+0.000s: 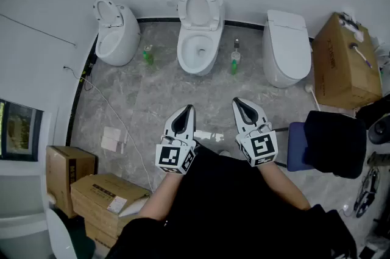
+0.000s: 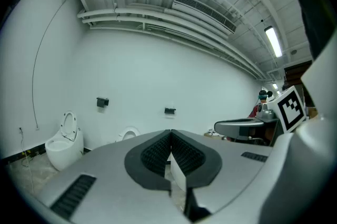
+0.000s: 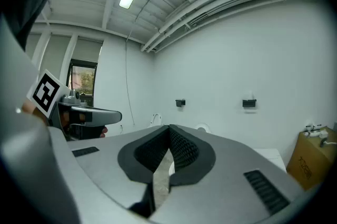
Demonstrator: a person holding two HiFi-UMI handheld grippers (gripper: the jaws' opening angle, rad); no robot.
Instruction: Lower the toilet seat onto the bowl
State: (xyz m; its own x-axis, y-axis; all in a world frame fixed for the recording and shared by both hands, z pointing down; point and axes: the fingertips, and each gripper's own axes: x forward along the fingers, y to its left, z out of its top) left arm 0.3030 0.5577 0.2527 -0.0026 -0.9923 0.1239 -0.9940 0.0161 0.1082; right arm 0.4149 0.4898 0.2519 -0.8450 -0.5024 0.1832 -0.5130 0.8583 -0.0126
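Approach step judged in hand. The left gripper (image 1: 189, 110) and right gripper (image 1: 237, 103) are held low near the body, the fingers of both pressed together with nothing gripped. The toilet seat (image 1: 200, 8) is seen raised over the middle bowl (image 1: 198, 49), well ahead. Next, a forward reach to the seat rim is called for.

A: Any readable text?
B: None. Box (image 1: 344, 63) at right has dark print on its side, too small to read. Carton (image 1: 108, 195) lower left has a white label, illegible. Cubes on left gripper (image 1: 190, 109) and right gripper (image 1: 236, 102): black-and-white square markers only, no characters.
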